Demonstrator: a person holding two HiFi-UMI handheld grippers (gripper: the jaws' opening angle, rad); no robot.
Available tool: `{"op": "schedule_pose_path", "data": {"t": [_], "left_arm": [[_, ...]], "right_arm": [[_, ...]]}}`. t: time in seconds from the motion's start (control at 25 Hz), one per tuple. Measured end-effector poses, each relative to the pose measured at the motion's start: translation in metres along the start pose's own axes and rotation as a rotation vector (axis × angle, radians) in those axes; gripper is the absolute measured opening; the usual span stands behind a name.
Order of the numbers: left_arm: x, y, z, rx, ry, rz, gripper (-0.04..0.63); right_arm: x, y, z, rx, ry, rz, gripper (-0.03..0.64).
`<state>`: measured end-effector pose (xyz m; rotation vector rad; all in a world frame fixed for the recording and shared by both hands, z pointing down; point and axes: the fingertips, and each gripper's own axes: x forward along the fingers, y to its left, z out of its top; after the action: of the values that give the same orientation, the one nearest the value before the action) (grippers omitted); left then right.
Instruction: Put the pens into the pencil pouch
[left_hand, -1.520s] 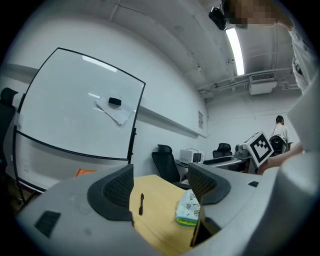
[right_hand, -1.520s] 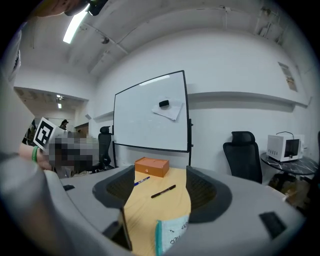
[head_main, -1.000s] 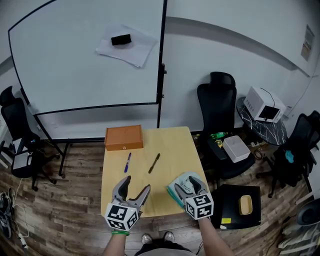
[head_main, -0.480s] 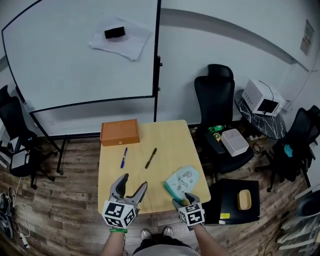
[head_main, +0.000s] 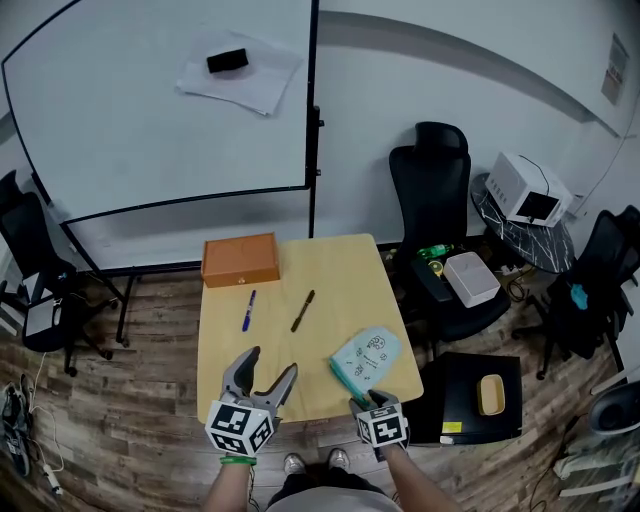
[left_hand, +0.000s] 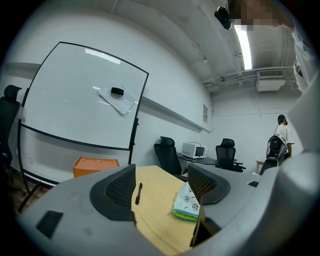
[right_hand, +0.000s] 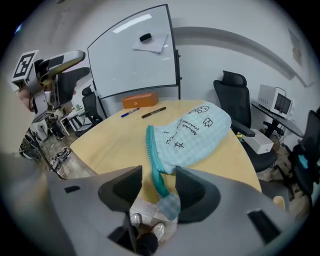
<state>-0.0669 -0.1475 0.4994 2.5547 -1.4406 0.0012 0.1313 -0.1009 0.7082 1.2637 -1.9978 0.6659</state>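
Observation:
A pale blue patterned pencil pouch (head_main: 366, 357) with a teal zipper lies at the table's near right. Farther back on the table lie a blue pen (head_main: 247, 310) and a black pen (head_main: 302, 311). My right gripper (head_main: 371, 402) is at the pouch's near end by the table edge. In the right gripper view the pouch (right_hand: 192, 132) stretches away, and its teal zipper tail runs between the parted jaws of my right gripper (right_hand: 157, 184). My left gripper (head_main: 270, 366) hovers open over the near left, empty. The left gripper view shows the black pen (left_hand: 138, 192) and the pouch (left_hand: 186, 202) ahead.
An orange box (head_main: 240, 260) sits at the table's (head_main: 340, 270) far left edge. A whiteboard on a stand (head_main: 160, 110) is behind the table. Black office chairs (head_main: 440, 230) and a small side table with a white appliance (head_main: 525, 205) stand to the right.
My right gripper has drawn back from over the pouch to its near end at the table edge. The left gripper has barely moved.

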Motion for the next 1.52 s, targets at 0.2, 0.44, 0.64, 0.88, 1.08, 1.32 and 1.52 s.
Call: {"op": "schedule_pose_path", "data": {"t": [0.2,0.44,0.64,0.88,1.08,1.32,1.52], "left_arm": [[-0.007,0.005,-0.001,0.002,0.003,0.018,0.316],[-0.01,0.011,-0.001,-0.005,0.002,0.032,0.316],[-0.009,0.012,-0.001,-0.009,0.0,0.028,0.317],[-0.005,0.014,0.001,-0.008,-0.002,0.025,0.316],[-0.004,0.017,0.006,0.002,-0.012,0.023,0.316],[-0.001,0.026,0.018,0.015,-0.03,0.032,0.316],[0.0,0.033,0.027,0.02,-0.045,0.034,0.316]], "right_arm": [[0.007,-0.003,-0.004,-0.011,0.035,-0.028,0.167],[0.009,-0.007,-0.005,-0.056,0.052,-0.04,0.089],[0.006,-0.005,-0.001,-0.03,0.049,-0.002,0.052],[-0.01,-0.005,0.038,0.041,-0.054,0.07,0.044],[-0.029,-0.009,0.079,0.132,-0.169,0.129,0.043],[-0.055,-0.018,0.139,0.244,-0.33,0.206,0.04],[-0.076,-0.023,0.177,0.268,-0.424,0.243,0.038]]}}
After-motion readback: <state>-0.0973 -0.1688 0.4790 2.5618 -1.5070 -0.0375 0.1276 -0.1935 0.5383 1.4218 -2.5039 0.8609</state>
